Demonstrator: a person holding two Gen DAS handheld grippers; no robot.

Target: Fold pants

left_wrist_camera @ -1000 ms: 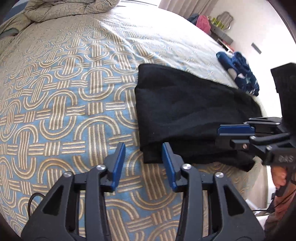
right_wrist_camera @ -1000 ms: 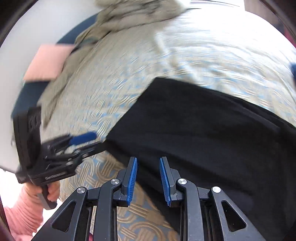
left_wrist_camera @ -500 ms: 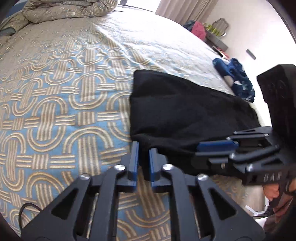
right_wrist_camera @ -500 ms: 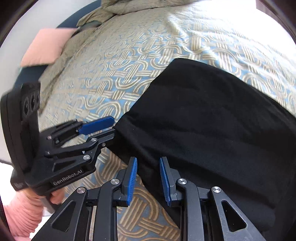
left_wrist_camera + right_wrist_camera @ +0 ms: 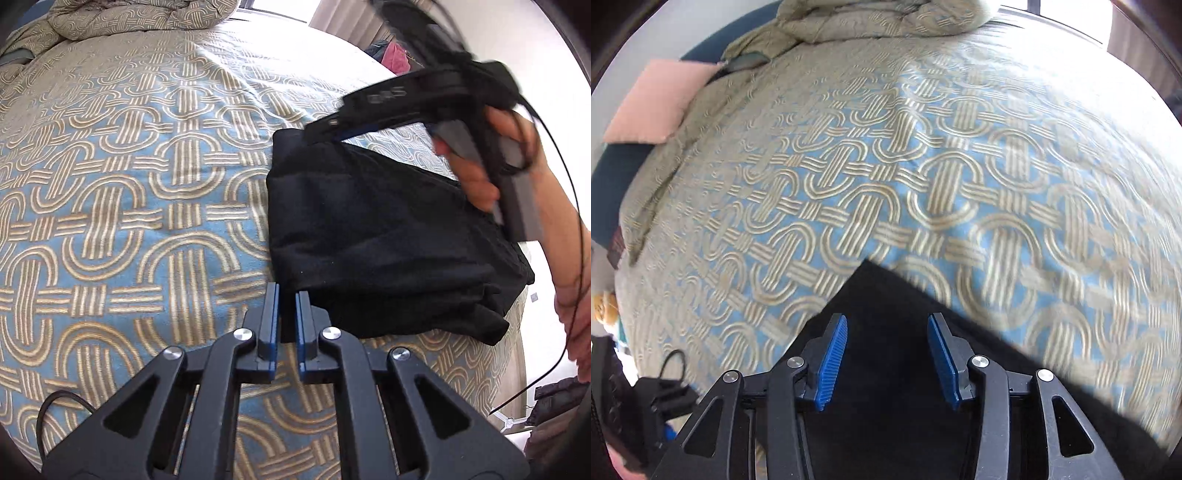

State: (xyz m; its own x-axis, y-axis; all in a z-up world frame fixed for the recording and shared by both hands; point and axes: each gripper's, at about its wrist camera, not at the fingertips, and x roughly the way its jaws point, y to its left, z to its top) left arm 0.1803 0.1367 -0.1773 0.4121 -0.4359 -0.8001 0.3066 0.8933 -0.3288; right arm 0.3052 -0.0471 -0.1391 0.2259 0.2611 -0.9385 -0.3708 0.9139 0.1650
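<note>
The black pants [image 5: 384, 236] lie folded into a thick stack on the patterned bedspread [image 5: 110, 192]. My left gripper [image 5: 287, 295] is shut on the near left corner of the pants. In the left wrist view my right gripper [image 5: 325, 131] reaches over the far left corner of the stack, held by a hand. In the right wrist view my right gripper [image 5: 886, 325] is open above the pants [image 5: 886, 295], whose far corner points up just beyond the fingers.
A rumpled duvet [image 5: 140, 18] lies at the head of the bed, also in the right wrist view [image 5: 871, 18]. A pink cushion [image 5: 653, 103] sits at the far left. The bed's edge runs at the right [image 5: 517, 332].
The left gripper closed on the near corner of the pants. The right gripper opened and swung from the near edge over to the far corner; the pants now lie in a shorter, thicker stack.
</note>
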